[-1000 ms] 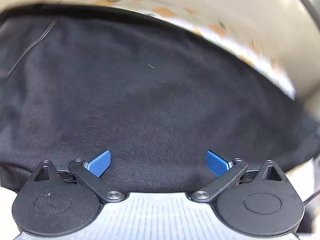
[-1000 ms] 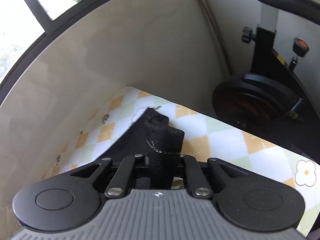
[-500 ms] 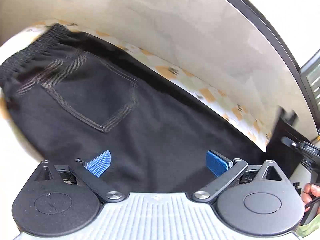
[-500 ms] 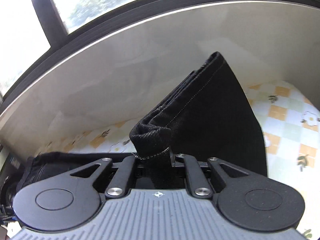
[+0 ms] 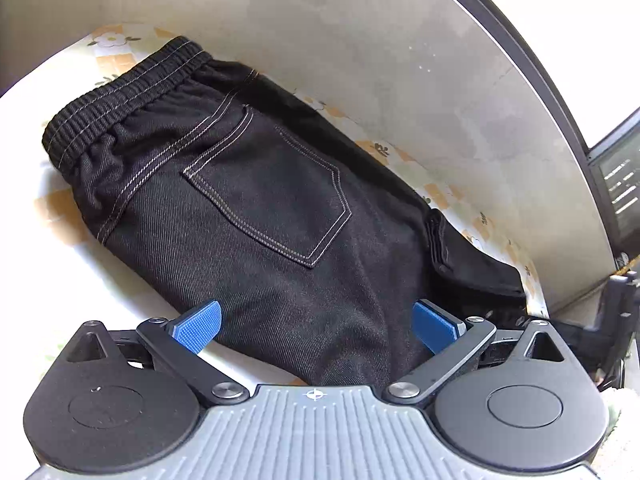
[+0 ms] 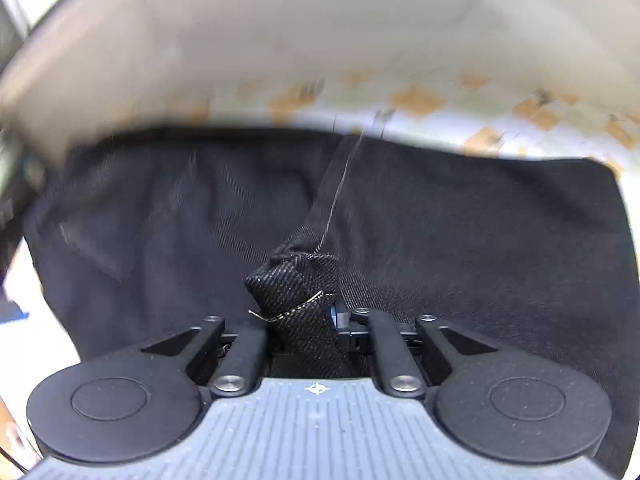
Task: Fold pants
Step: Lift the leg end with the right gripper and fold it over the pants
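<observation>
The black pants (image 5: 256, 208) lie on the checked, flowered tablecloth (image 5: 60, 208), pushed close against the pale wall (image 5: 360, 40) at twelve o'clock. From my left gripper (image 5: 316, 326) I see the elastic waistband (image 5: 120, 92) off at ten o'clock and the stitched back pocket (image 5: 276, 200) straight ahead, the cloth running on toward three o'clock. My left fingers (image 5: 198, 324) are spread wide and hold nothing; the dark cloth passes under the gap between them, but I cannot tell if it brushes the pads.

My right gripper (image 6: 304, 320) is pressed nearly together on a bunched hem of the pants (image 6: 296, 284), a thick wad with pale stitching across it. The picture there is smeared, so the far edges are unclear.

I judge this cloth to be a denim-like twill: soft and floppy, moderately weighty for a garment, not fragile and not slippery against my ribbed pads. It will sag and drag from wherever I hold it, and a single pinch point lets the rest twist. The firm places are the best holds: the gathered waistband, the doubled hem, the seamed edges. For my free left fingers, the near edge of the cloth at six o'clock, or the waistband end, looks the surest place to bite, taking all layers together.
</observation>
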A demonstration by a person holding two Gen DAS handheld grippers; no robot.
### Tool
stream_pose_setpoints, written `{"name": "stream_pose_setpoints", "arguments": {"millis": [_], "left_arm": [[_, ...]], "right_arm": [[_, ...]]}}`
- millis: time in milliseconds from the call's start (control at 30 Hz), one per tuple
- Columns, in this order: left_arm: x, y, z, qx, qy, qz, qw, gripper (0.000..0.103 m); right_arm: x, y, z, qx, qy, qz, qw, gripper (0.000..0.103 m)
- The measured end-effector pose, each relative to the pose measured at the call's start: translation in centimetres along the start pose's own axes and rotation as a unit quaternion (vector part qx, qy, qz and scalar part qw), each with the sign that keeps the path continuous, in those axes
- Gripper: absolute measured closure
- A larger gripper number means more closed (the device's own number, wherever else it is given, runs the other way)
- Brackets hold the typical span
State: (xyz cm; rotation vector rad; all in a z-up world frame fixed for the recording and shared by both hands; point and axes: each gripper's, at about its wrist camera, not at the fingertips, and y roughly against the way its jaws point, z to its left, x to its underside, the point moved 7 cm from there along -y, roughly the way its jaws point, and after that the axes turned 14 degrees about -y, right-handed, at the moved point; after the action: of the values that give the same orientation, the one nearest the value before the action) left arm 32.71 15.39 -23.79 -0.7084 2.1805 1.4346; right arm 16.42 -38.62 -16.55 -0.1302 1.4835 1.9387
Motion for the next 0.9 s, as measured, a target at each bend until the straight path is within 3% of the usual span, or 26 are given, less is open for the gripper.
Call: {"name": "stream_pose_setpoints", "arguments": {"millis": [67,167,233,300,333,400,533,600,733,900], "left_arm": [[-0.4,-0.2,0.6,0.013,-0.004,-0.005,0.9999,0.0],[-1.1,-0.1,1.1,0.03,-0.007,-0.008,0.9995,0.0],[-1.3,-0.4,1.0,0.035,-0.016,-0.006,0.9992,0.0],[-1.9,-1.2,0.9,0.034,-0.025,-0.002,0.9991,0.0],[-2.0,-1.6,0.7,0.032,-0.028,0.001,0.9991,0.0],[-2.2,-2.0,0.1,0.032,-0.031,0.005,0.999,0.0],[-2.6,-3.1,-1.3,0.043,-0.041,0.01,0.9982,0.002],[-2.7,-4.0,-2.5,0.049,-0.048,0.015,0.9975,0.005],[-2.4,-5.9,-5.4,0.072,-0.048,0.036,0.9956,0.024],[-1.5,-9.2,-9.8,0.079,-0.075,0.069,0.9917,0.036]], "right_arm": [[-0.4,1.4,0.7,-0.015,-0.015,-0.019,1.0,0.093],[0.4,0.5,2.4,-0.013,0.007,0.007,1.0,0.093],[1.8,-1.3,3.5,0.003,0.032,0.036,0.999,0.086],[3.5,-2.4,4.3,0.013,0.057,0.073,0.996,0.067],[4.1,-2.7,4.6,0.013,0.064,0.088,0.994,0.062],[4.3,-2.0,5.4,-0.01,0.075,0.096,0.993,0.051],[3.2,1.6,5.3,-0.072,0.071,0.068,0.993,0.05],[2.3,3.4,3.6,-0.064,0.056,0.037,0.996,0.05],[1.1,5.1,-3.7,0.021,0.013,0.0,1.0,0.052],[2.4,6.7,-13.9,0.117,-0.091,-0.012,0.989,0.055]]}}
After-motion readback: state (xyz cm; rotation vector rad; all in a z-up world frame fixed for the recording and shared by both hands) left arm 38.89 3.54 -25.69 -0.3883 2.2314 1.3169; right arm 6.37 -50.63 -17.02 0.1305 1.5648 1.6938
